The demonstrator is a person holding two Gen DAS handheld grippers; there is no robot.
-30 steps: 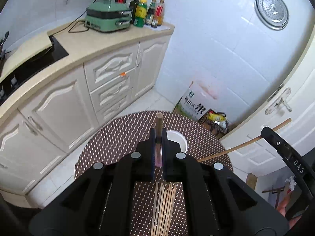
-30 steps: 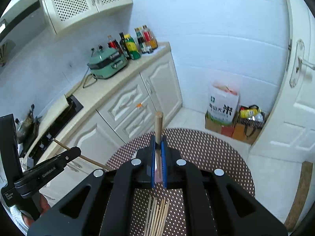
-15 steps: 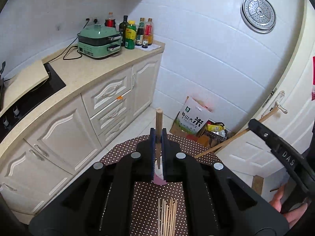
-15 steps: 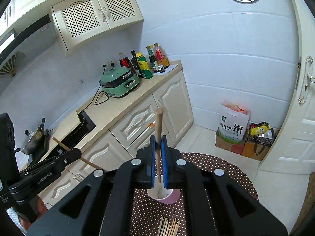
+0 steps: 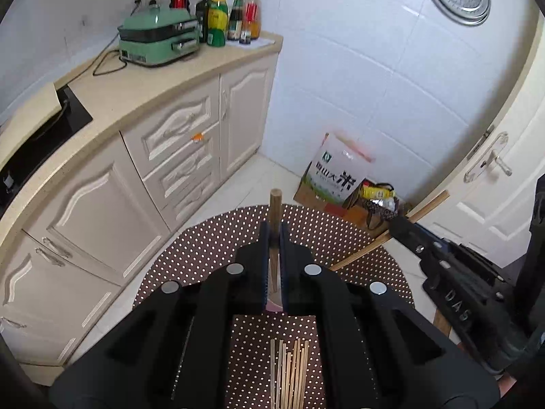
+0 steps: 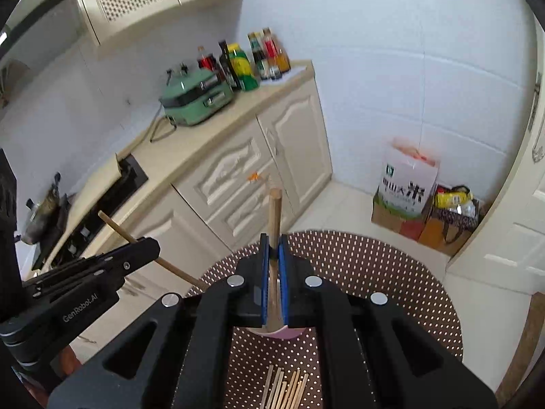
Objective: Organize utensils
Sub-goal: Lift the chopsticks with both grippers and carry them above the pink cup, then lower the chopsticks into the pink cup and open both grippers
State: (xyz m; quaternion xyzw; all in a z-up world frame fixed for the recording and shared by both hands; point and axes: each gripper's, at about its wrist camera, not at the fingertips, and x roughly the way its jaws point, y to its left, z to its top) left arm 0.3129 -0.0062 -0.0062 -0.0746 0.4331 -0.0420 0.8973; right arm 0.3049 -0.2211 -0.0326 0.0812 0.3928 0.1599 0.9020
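Two hand-held grippers (image 5: 272, 235) (image 6: 273, 248), each pinching one chopstick (image 5: 275, 204) (image 6: 274, 211), brought lower toward pink cup (image 6: 282, 333); drop-in likely next.

I am seeing two grippers, the left gripper (image 5: 273, 235) and the right gripper (image 6: 273, 242), each gripping one wooden chopstick (image 5: 275, 204). I am counting one round dotted table (image 5: 211, 252), one pink cup (image 6: 282, 333), one green cooker (image 5: 158, 39), and roughly ten loose chopsticks (image 5: 289, 371) lying bundled.
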